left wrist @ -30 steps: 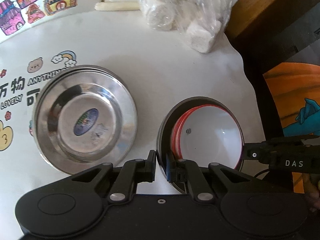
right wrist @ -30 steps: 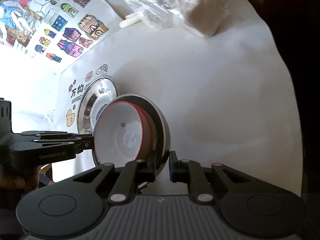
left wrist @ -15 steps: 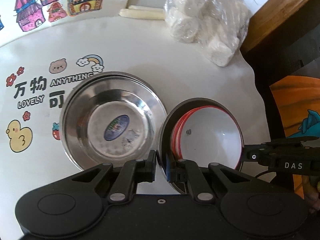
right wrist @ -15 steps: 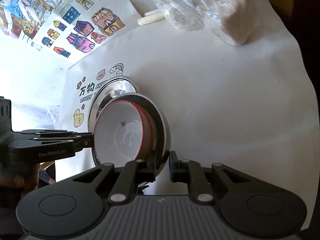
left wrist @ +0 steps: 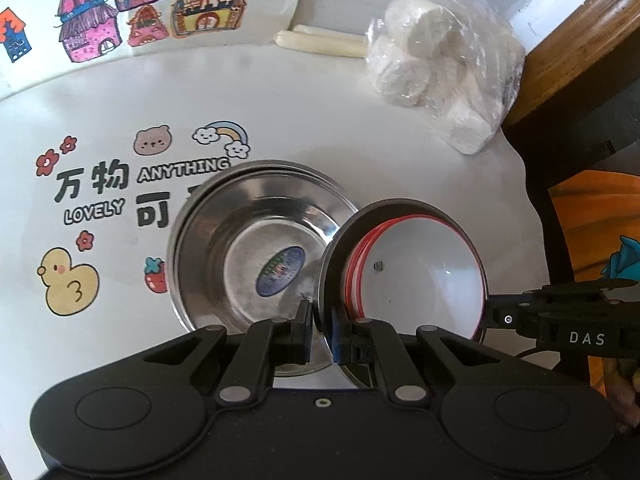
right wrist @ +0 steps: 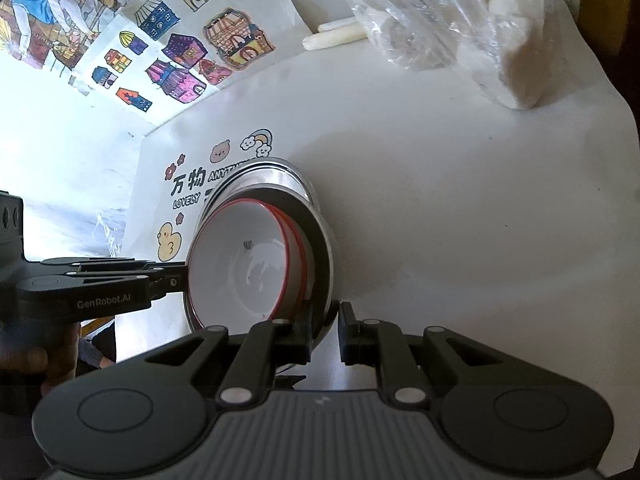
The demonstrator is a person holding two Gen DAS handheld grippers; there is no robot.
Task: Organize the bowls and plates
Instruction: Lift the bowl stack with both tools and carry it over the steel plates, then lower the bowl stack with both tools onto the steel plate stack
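White bowls with red rims [left wrist: 420, 272] in a grey steel bowl [left wrist: 340, 248]; silver steel dish [left wrist: 248, 248], blue oval sticker [left wrist: 280, 270]; yellow duck print [left wrist: 68, 280] on white tablecloth [left wrist: 320, 120]

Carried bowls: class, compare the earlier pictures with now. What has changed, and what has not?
The carried bowls, a steel one holding red-rimmed white ones, have travelled toward the steel basin and now overlap its rim. Unchanged: the left gripper and right gripper both stay clamped on the outer bowl's rim, and the basin stays on the table.

Your held bowl stack [left wrist: 416, 272] hides the steel plate's [left wrist: 248, 240] right rim; the oval sticker's [left wrist: 280, 270] print is too small to read.
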